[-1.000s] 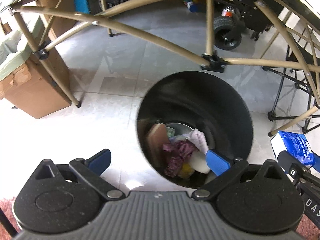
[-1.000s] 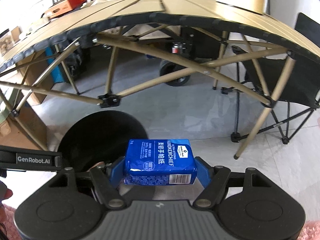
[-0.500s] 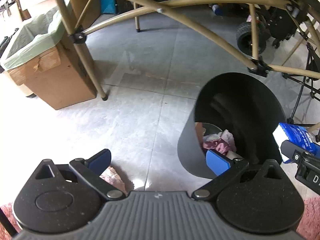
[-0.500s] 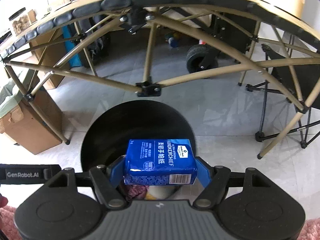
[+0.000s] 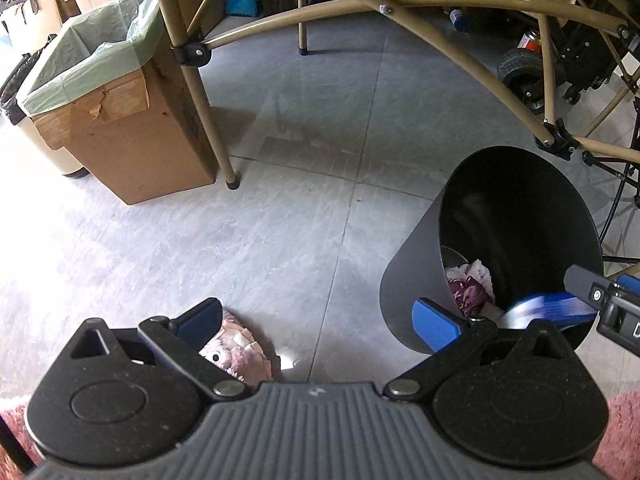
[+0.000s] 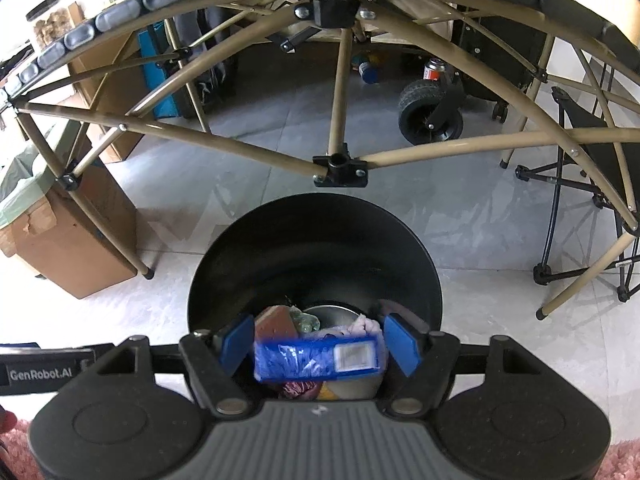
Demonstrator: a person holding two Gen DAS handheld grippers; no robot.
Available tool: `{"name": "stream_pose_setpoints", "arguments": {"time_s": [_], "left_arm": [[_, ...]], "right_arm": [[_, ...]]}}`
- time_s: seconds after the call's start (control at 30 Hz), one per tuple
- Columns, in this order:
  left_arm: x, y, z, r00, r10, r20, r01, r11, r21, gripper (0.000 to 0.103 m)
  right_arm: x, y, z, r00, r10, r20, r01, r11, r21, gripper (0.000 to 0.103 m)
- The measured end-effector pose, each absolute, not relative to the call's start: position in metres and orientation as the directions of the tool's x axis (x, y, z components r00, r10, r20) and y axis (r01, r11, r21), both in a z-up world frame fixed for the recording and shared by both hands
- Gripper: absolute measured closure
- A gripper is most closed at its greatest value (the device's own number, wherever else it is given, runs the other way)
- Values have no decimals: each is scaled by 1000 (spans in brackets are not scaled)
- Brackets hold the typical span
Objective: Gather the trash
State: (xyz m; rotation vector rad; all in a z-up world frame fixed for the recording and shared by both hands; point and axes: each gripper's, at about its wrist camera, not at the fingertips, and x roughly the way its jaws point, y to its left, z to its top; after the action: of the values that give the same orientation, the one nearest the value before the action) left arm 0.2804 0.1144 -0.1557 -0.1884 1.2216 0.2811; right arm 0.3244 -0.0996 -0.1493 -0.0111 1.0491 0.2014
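Two grippers: the right gripper (image 6: 320, 346) hangs over the black bin (image 6: 420, 276); the left gripper (image 5: 318, 316) hovers above the tiled floor (image 5: 280, 220) just beside it.
Tongs, right: spread, a gap showing on each side of the blue tissue pack (image 6: 318, 358), which looks blurred and unheld, apparently dropping into the bin.
Tongs, left: spread wide and empty.
Task's thing: the pack sits at the bin's mouth, above crumpled pink and maroon trash (image 6: 362, 326) already inside.
Next candidate: a pinkish crumpled wad (image 5: 238, 354) lies on the floor close under the left gripper, by its left finger.
Handling, pack: likely light and soft, with a slick plastic wrapper; it should be pinched across its short sides.
Handling, wad: likely very light and squashy; a grip across its middle should do, though what it is made of cannot be told.
Left view only: the wad on the floor, the lined cardboard box (image 5: 132, 152), and the bin's grey outer wall.
Right view only: the pack's barcode face, the gaps at both fingers, and the bin's full round opening.
Shared: a tan folding table frame (image 6: 340, 120) spans the background.
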Motion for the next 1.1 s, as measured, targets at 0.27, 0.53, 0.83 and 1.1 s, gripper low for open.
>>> {"name": "stream_pose_setpoints", "arguments": {"time_s": [0.27,0.53,0.83,1.1], "left_arm": [[278,116,-154,324,109,-940,-310,951,4,0],[273,106,-142,382,126,-916,-287,958,12,0],[242,82,-93,581,126,-804,-223,975,-8,0],[175,55,-42,746,97,-659,-131,991,-2,0]], "right_arm": [[328,-96,-149,484,156,-861,-174,981,79,5],[322,-106,-145,492,175,-853,-181,979,97,0],[286,-130,-107,599,194,-777,-214,974,79,0],[211,-169,-62,694,238,-680,-245,966,88,0]]}}
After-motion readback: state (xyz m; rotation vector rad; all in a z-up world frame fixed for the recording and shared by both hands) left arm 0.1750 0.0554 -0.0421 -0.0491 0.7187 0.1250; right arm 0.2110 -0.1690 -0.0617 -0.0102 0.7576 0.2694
